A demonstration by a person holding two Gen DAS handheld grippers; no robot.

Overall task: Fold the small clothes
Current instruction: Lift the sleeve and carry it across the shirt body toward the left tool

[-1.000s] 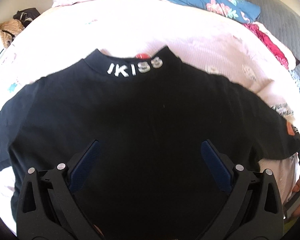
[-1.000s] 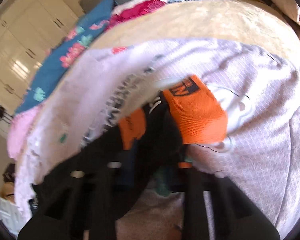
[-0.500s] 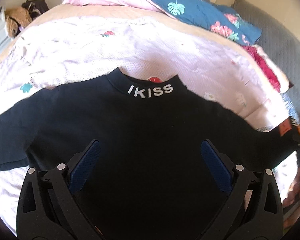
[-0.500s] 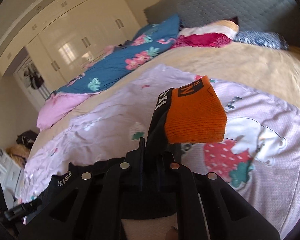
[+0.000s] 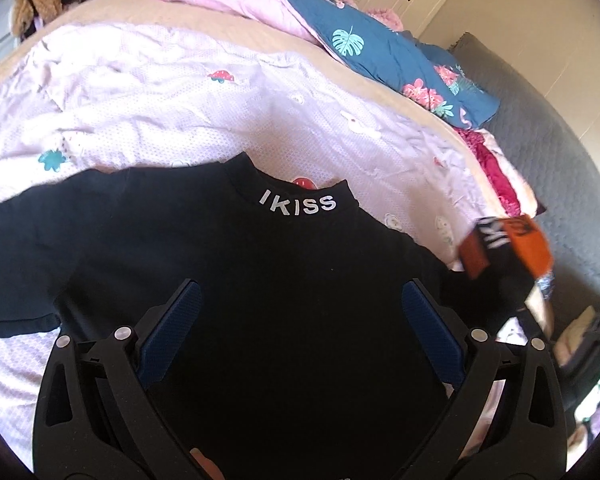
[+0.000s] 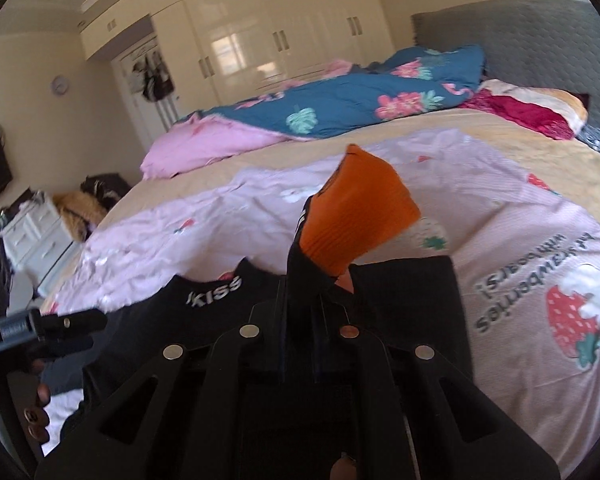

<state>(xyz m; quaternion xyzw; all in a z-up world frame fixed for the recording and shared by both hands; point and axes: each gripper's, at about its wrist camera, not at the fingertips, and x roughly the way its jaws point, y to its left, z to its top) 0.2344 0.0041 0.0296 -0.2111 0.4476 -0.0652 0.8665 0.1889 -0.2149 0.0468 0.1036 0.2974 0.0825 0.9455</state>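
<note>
While the black long-sleeved top with white "IKISS" lettering on its collar (image 5: 284,280) lies spread flat on the pale pink printed sheet (image 5: 160,92) of the bed, its orange ribbed cuff (image 6: 356,220) is already up in the air, off to the right of that collar. The right hand-held gripper (image 6: 312,280) has its jaws pressed together on the sleeve just below the cuff, so the cuff sticks up above the fingertips like a little flag. The left hand-held gripper (image 5: 296,328) hovers over the chest of the top, below the collar, jaws wide apart with nothing between them.

Handling-wise this looks like thin, soft knit: light, floppy, zero stiffness, so the lifted sleeve droops and will drag the shoulder along if pulled hard. The ribbed cuff is thicker and grippier than the body fabric, so that's honestly the best spot to pinch. I'd guess the sleeve wants to go across toward the collar, and the free left one could pin the chest or take the far sleeve left of the collar. The sheet is wrinkly, so snagging it along with the top is a risk.
</note>
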